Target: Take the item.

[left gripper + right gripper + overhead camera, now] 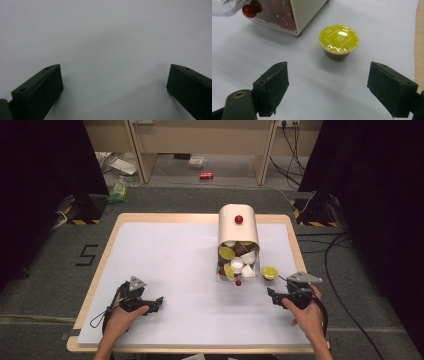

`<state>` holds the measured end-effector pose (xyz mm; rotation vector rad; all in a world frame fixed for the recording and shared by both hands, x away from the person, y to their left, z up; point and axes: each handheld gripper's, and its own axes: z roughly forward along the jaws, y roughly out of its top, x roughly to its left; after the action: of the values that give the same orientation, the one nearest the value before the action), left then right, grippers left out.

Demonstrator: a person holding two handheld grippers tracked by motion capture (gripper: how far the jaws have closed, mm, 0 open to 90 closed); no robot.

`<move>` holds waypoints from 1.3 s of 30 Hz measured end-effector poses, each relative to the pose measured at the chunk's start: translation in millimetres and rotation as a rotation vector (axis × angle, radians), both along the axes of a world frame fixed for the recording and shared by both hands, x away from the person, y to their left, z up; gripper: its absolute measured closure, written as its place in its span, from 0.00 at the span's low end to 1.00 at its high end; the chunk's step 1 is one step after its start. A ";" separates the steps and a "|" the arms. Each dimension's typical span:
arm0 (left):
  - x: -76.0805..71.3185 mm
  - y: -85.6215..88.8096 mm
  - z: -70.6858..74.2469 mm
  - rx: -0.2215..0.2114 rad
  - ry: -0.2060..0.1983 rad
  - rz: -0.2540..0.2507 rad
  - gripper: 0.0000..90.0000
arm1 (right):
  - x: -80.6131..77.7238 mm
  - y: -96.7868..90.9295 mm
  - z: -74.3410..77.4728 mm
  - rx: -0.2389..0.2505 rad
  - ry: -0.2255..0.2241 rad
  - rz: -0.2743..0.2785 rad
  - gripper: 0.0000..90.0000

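Resting at far left on the white sheet (pixel 165 270): left gripper (pixel 156 301), jaws spread wide, pinching nothing, only bare sheet (pixel 105 37) lying between them in the left gripper view. Sitting well apart from anything worth grabbing.

Moving to centre: cream dispenser (pixel 238 227) lying on its side, long axis running away from the person, clear drawer (pixel 238 262) facing the near edge and packed with capsules in yellow, brown and white. Small red knob (pixel 238 282) showing at the drawer front.

Just right of the drawer: lone yellow-lidded capsule (pixel 270 272) standing upright on the sheet, foil up, near the drawer corner but not touching it.

At right: right gripper (pixel 273 296), jaws spread, empty, pointing toward that capsule. In the right gripper view, capsule (pixel 339 41) sitting ahead of the open jaws and roughly centred between them, slightly right of middle, dispenser wall (pixel 304 12) rising to its upper left. Clearly the nearer hand.

Judging the coming move: going straight forward, closing across the round body; no long axis to align on, but minding the dispenser beside it.
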<state>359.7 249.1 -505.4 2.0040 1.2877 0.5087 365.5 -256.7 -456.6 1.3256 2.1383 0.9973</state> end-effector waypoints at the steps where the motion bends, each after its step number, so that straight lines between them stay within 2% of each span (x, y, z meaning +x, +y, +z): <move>1: 0.0 -0.1 0.0 0.000 0.000 0.000 0.00 | -1.2 0.3 -0.8 -0.003 0.000 0.003 0.20; 15: 0.0 -0.2 0.0 0.000 -0.001 0.001 0.00 | -19.1 4.8 -10.7 -0.011 0.018 0.029 0.19; 39: -0.1 -0.5 -0.1 0.003 -0.002 0.001 0.00 | -36.3 3.8 -22.5 -0.030 0.034 0.041 0.18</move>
<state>359.6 248.6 -505.5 2.0048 1.2880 0.5132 329.1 -252.9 -479.1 1.2985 2.2058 0.9614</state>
